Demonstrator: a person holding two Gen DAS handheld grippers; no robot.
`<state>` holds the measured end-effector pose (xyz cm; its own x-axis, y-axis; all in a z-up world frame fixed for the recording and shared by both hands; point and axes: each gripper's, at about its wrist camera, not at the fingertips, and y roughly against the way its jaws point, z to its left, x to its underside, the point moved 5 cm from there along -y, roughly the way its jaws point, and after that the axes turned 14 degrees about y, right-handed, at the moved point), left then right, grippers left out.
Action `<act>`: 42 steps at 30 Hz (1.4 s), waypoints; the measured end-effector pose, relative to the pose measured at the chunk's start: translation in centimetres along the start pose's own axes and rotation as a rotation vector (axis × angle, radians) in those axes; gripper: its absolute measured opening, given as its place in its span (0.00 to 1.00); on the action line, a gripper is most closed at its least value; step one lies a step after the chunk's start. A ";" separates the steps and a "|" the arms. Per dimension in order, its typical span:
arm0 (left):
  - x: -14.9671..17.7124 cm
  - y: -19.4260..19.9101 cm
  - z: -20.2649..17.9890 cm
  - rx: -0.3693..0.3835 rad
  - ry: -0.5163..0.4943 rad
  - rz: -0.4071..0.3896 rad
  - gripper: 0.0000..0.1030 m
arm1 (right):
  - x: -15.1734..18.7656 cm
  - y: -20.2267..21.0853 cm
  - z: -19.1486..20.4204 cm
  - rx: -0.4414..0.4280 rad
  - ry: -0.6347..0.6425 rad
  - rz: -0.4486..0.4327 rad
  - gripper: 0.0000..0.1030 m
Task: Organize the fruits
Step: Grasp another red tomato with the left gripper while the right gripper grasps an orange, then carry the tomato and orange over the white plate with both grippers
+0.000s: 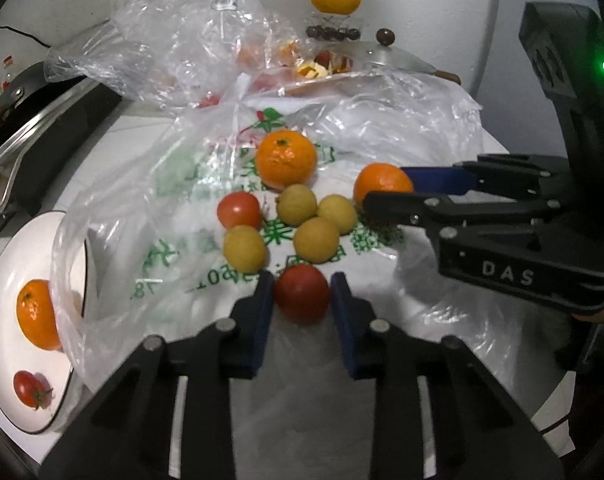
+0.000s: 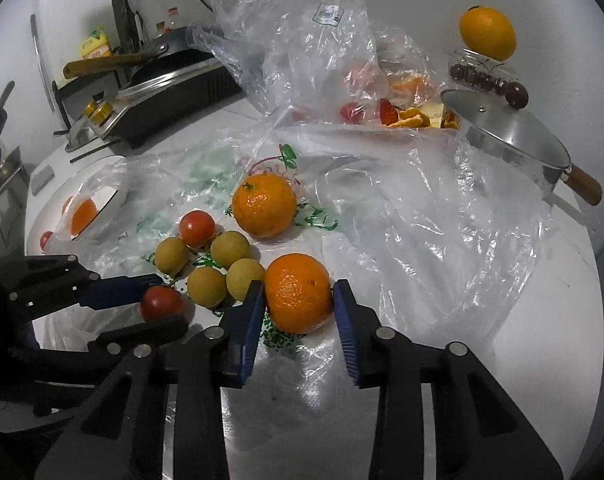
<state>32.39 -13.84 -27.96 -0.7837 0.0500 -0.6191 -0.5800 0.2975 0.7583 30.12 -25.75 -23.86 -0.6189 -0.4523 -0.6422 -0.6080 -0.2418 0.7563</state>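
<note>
Fruit lies on a flattened plastic bag [image 1: 230,240]. My left gripper [image 1: 302,300] is open, its blue pads on either side of a red tomato [image 1: 301,294], also in the right wrist view [image 2: 162,303]. My right gripper [image 2: 300,298] is open, its pads flanking an orange [image 2: 299,292], also in the left wrist view [image 1: 382,185]. A second orange [image 1: 286,157], another tomato [image 1: 239,210] and several yellow-green round fruits [image 1: 316,239] lie between. A white plate [image 1: 6,280] at the left holds an orange [image 1: 36,314] and a tomato [image 1: 30,389].
Crumpled clear bags [image 2: 294,28] and fruit peels [image 2: 414,114] lie at the back. A lidded pan [image 2: 514,136] with a wooden handle sits at the back right, an orange on a jar [image 2: 487,32] behind it. A stove with a frying pan [image 2: 170,76] stands at the left.
</note>
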 end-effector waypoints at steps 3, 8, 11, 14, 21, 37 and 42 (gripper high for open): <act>0.2 0.4 -0.1 0.008 -0.004 -0.004 0.28 | 0.1 0.2 0.2 0.004 0.008 0.001 0.35; 0.0 1.6 -0.1 0.008 0.003 -0.032 0.28 | -0.3 1.2 0.8 0.012 0.016 -0.017 0.35; 0.0 2.5 0.0 0.007 0.008 -0.050 0.28 | -0.5 2.0 1.2 0.019 0.023 -0.028 0.35; 0.0 3.4 0.2 0.005 0.018 -0.071 0.28 | -0.7 2.8 1.5 0.026 0.026 -0.042 0.35; -0.3 6.0 1.4 -0.002 0.056 -0.129 0.28 | -1.5 4.5 2.9 0.031 0.048 -0.074 0.35; 0.3 11.7 6.4 -0.073 0.145 -0.247 0.28 | -4.7 6.2 8.3 0.003 0.134 -0.129 0.35; 0.5 13.1 8.1 -0.093 0.171 -0.277 0.28 | -5.7 6.1 10.1 -0.011 0.159 -0.137 0.35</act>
<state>26.20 -2.16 -20.01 -0.6151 -0.1834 -0.7668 -0.7876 0.1887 0.5866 24.92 -16.02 -16.85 -0.4434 -0.5443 -0.7121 -0.6753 -0.3195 0.6648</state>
